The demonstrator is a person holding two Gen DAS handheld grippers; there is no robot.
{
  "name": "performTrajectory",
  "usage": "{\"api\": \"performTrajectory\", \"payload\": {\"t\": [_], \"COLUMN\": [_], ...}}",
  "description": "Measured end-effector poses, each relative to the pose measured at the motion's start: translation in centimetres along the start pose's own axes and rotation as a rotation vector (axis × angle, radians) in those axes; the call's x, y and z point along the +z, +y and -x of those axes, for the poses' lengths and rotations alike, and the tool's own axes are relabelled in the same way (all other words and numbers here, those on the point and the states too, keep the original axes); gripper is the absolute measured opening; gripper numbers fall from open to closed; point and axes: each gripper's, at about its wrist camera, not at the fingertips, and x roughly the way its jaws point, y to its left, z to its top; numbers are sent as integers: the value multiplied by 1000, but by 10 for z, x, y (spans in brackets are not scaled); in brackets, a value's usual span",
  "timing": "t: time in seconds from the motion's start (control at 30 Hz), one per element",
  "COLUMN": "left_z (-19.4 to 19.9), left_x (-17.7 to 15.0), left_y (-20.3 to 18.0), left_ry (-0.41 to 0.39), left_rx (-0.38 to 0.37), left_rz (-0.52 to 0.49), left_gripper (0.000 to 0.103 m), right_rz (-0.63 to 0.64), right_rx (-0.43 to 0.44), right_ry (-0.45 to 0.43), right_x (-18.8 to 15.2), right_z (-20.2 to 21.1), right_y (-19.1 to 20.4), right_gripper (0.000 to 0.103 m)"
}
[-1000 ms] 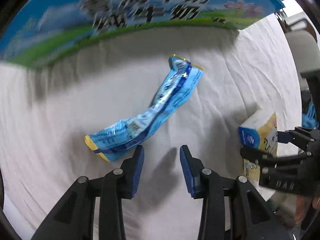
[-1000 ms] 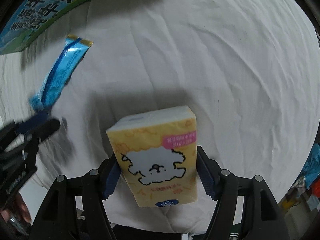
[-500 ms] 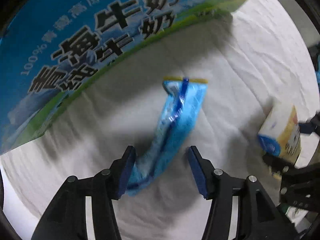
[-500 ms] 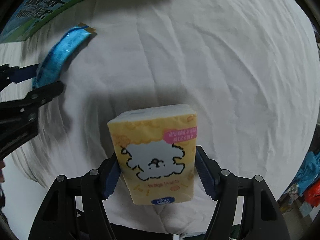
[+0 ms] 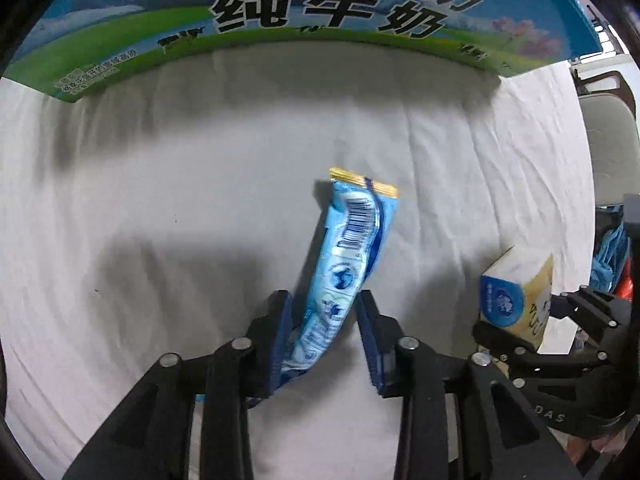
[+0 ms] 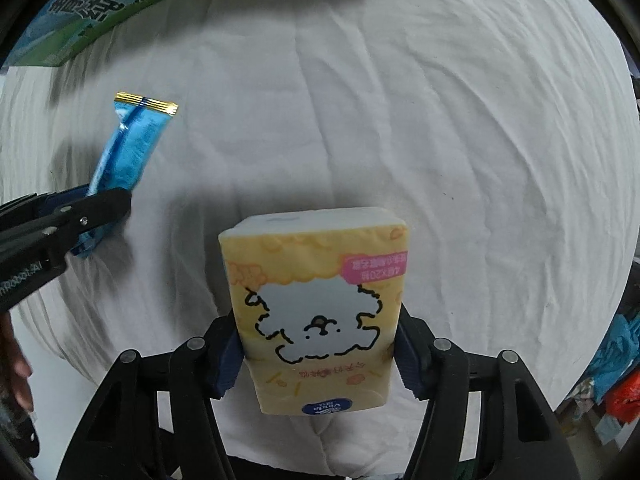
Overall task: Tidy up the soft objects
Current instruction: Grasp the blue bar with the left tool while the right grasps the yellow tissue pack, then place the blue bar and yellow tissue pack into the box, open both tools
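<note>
Left gripper [image 5: 325,334] closing round blue wrapper [image 5: 352,248], right pad not yet touching; right gripper [image 6: 316,354] clamped on tissue pack [image 6: 316,312]; squeeze wrapper gently, lift level

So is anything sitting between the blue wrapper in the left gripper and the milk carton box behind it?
Nothing visible. Between the blue wrapper, which lies between the fingers of the left gripper, and the milk carton box lies only bare white cloth. The tissue pack, clamped in the right gripper, is off to one side.
</note>
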Motion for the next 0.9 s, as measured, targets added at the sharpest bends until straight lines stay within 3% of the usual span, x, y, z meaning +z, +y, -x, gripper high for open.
{"api": "performTrajectory", "payload": {"t": [0.1,0.27,0.33,0.43,0.5,0.53,0.57,0.63,0.73,0.9], "left_z": [0,-11,-16,-25,-33,-31,-29,-22,-14,-6], "left_x": [-1,-4,-4,2,4,6,7,7,5,-4], "left_y": [-11,-48,-60,-75,-82,-75,-71,-66,-53,-43], "left_ry": [11,-22,7,39,39,32,13,-28,-51,-95], "left_rx": [-11,-45,-34,-19,-16,10,61,169,155,128], "left_rz": [4,-44,-84,-127,-135,-137,-141,-156,-94,-31], "left_gripper": [49,95,102,102,98,82,56,23,15,14], "right_rz": [-10,-11,-14,-13,-7,-6,-9,-23,-30,-16], "right_rx": [-2,-7,0,9,6,3,4,7,-14,-74], "right_ry": [2,3,3,2,-4,-5,-6,-9,-9,-45], "right_x": [3,9,6,10,8,8,7,7,5,-1], "right_z": [-9,-15,-17,-25,-23,-23,-23,-25,-28,-31], "right_y": [4,4,4,-3,-3,-4,-4,-5,-2,6], "right_gripper": [66,66,66,65,65,65,66,66,65,63]}}
